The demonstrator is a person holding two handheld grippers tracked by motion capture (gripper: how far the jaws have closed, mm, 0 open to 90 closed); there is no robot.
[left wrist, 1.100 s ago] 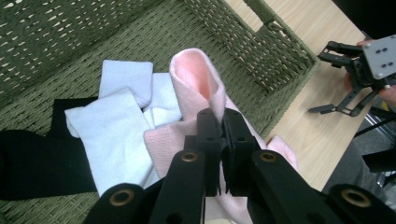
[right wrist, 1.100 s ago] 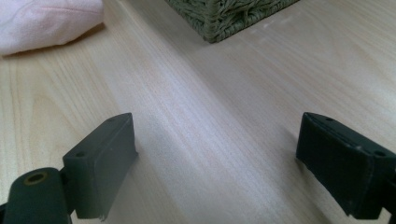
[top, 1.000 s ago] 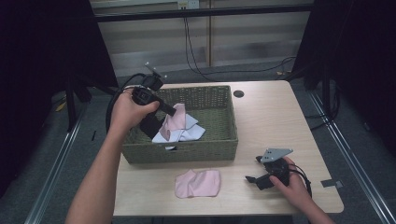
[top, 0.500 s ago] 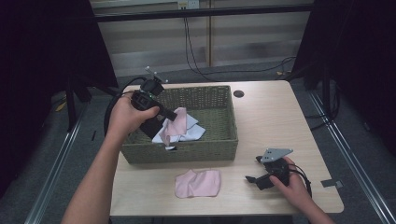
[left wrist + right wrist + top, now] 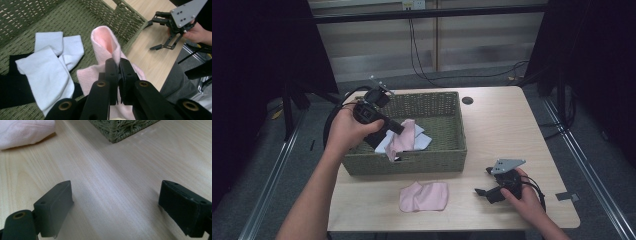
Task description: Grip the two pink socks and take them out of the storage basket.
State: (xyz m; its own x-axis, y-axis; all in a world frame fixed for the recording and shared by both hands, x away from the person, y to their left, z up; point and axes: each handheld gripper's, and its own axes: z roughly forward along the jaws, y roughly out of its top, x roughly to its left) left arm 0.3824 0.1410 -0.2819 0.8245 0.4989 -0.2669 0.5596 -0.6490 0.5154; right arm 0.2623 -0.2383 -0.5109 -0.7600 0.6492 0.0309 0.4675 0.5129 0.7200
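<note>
High view first: the wooden table (image 5: 507, 125) bears a green woven basket (image 5: 432, 162), and my left gripper (image 5: 398, 129) hangs over the basket's near wall, jaws clenched on a pink sock (image 5: 401, 142) that droops across that rim. Inside the basket lie white socks (image 5: 50, 65) on a black cloth (image 5: 15, 92). A second pink sock (image 5: 424, 196) lies flat on the table before the basket. My right gripper (image 5: 482, 192) rests on the table near it, jaws spread wide apart, holding nothing.
</note>
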